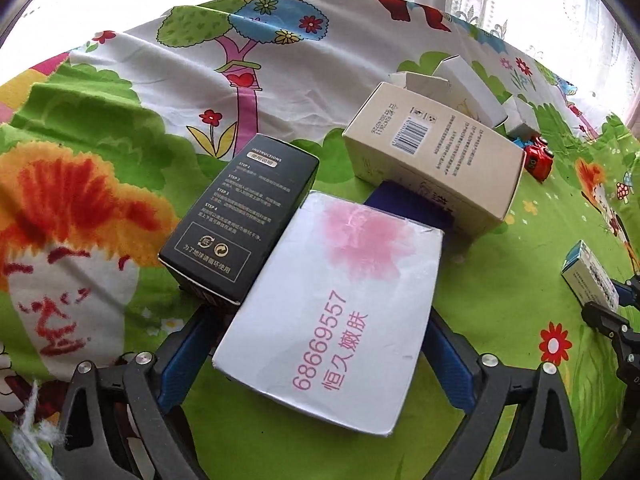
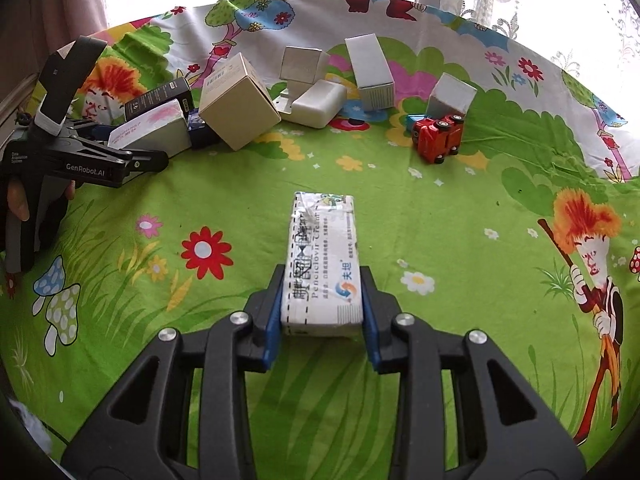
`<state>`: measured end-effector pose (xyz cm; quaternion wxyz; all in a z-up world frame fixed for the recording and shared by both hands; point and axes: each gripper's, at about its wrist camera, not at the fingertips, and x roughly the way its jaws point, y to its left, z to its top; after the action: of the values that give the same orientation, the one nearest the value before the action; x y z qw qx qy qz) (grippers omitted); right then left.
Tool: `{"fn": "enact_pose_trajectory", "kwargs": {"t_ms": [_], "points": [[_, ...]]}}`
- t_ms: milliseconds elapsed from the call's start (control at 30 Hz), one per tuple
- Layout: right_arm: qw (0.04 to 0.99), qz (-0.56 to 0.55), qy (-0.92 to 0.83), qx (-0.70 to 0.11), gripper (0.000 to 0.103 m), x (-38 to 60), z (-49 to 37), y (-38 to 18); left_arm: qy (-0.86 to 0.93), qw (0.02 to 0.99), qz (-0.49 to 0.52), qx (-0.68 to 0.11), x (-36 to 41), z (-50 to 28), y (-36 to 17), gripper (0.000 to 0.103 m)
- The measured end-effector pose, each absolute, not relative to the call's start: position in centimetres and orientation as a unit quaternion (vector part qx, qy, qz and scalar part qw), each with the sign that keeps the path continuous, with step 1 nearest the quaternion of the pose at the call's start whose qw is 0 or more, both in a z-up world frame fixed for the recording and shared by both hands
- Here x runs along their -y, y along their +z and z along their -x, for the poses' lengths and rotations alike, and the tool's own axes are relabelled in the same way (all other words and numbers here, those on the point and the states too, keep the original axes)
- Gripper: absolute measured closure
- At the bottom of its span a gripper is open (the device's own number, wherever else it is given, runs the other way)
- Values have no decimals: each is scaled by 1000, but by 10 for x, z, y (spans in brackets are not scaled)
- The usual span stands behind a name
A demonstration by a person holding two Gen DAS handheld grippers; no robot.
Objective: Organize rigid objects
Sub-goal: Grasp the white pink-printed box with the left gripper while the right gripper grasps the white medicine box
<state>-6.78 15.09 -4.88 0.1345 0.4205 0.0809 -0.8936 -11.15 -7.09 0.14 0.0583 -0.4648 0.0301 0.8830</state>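
Left gripper: jaws astride the pink-printed white box, pads not visibly pressing; centre it before squeezing.
Right gripper: clamped on the Penciclovir cream carton; carry it level toward the box cluster ahead-left.

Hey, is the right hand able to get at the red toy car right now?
Probably not yet. The right tongs are shut on the cream box, so they are full. The path itself looks free: only bare green cloth lies between them and the red toy car. Set the box down first.
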Motion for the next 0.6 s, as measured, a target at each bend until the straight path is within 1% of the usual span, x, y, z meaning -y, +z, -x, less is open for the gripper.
{"fn": "enact_pose_trajectory", "kwargs": {"t_ms": [67, 167, 267, 367, 467, 533, 600], "points": [[135, -421, -893, -82, 65, -151, 67, -48, 885, 60, 460, -28, 62, 94, 4, 32], [136, -421, -893, -80, 65, -152, 67, -49, 894, 68, 442, -20, 46, 45, 8, 32], [138, -421, -893, -78, 65, -153, 67, -50, 900, 41, 433, -1, 43, -4, 6, 32], [138, -421, -893, -79, 65, -154, 67, -50, 902, 11, 430, 27, 57, -27, 4, 31], [140, -422, -892, -77, 64, -155, 67, -49, 900, -11, 434, 45, 73, -28, 1, 30], [144, -423, -892, -74, 61, -154, 68, -50, 901, -7, 431, 52, 79, -34, 1, 26], [145, -423, -891, -78, 59, -153, 67, -50, 899, -11, 435, 42, 76, -31, -1, 20]]}}
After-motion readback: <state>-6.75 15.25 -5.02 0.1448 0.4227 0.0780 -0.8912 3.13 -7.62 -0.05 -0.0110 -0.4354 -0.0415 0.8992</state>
